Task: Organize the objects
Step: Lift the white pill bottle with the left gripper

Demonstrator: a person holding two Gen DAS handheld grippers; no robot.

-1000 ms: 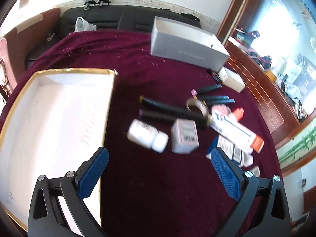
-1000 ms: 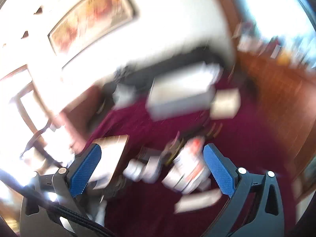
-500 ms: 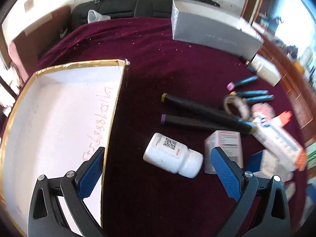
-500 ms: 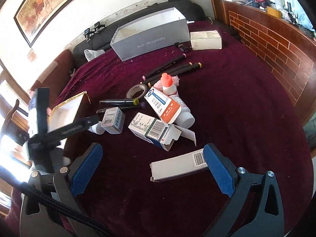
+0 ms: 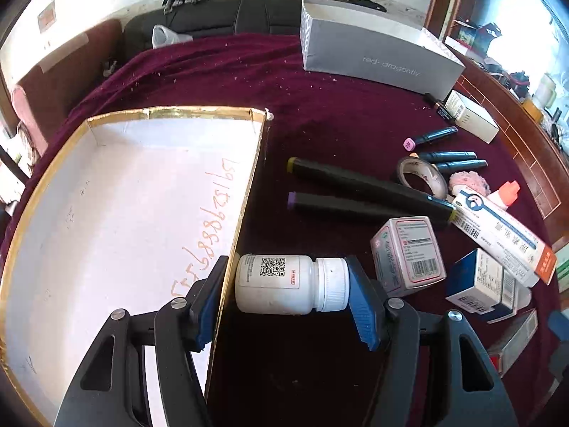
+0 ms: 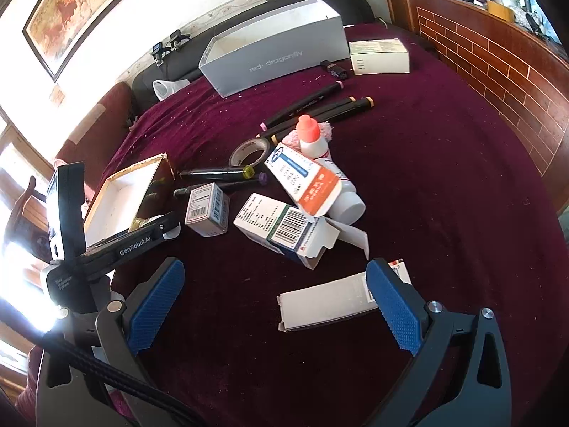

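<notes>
Your left claw [image 5: 290, 293] was closing end-on around white bottle [image 5: 281, 284]: bottle lay sideways between pads, long axis spanning gap, cap at right pad. White tray [image 5: 106, 213] just left. Right claw [image 6: 274, 306] spread, empty, farther off.

Flat white carton [image 6: 327, 300] partly behind right tongs [image 6: 274, 299]

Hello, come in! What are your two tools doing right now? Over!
Left tool closing around white pill bottle. Right tool open, empty. Gold-edged box wall beside left finger.
</notes>
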